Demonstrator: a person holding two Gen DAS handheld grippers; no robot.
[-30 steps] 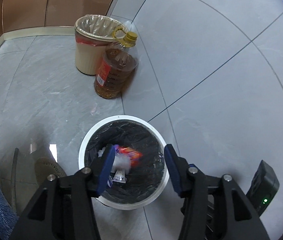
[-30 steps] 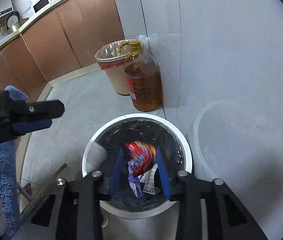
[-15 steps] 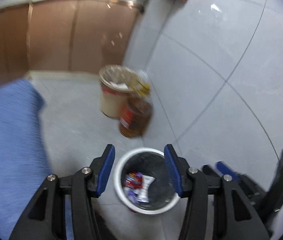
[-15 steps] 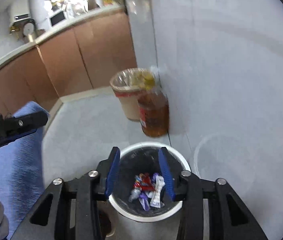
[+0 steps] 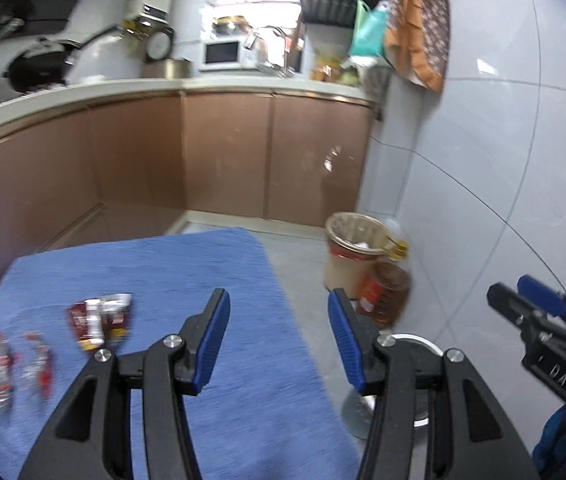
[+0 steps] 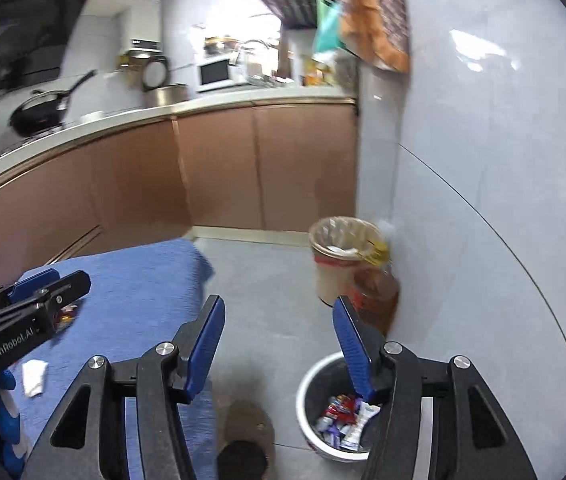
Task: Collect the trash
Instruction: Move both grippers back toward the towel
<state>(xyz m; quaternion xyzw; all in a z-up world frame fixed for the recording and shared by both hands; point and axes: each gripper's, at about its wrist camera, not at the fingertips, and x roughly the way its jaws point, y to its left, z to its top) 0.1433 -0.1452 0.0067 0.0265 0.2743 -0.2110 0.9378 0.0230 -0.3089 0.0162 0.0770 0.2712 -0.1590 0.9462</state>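
My left gripper (image 5: 277, 300) is open and empty, held above the blue cloth-covered table (image 5: 171, 272). On that cloth lie a brown and red packet (image 5: 99, 320) and small clear-and-red wrappers (image 5: 15, 372) at the left. My right gripper (image 6: 279, 308) hangs over the floor. Its jaws are opening with nothing between them. Below its right finger stands the white trash bin (image 6: 307, 384) with a black liner, holding several coloured wrappers (image 6: 343, 420). A white scrap (image 6: 35, 376) lies on the cloth near the left gripper (image 6: 59, 284). The bin's rim (image 5: 415, 340) also shows behind the left gripper's right finger.
A beige bin (image 6: 335, 256) and an amber oil bottle (image 6: 375, 292) stand by the tiled wall. Brown kitchen cabinets (image 5: 227, 152) close the back. A slipper (image 6: 247, 432) lies on the floor beside the white bin. The right gripper (image 5: 531, 300) shows at the left view's right edge.
Both grippers have risen away from the white bin and tilted up. The right one let its coloured wrapper fall into the bin and spread its jaws. The left view has swung to the blue table.
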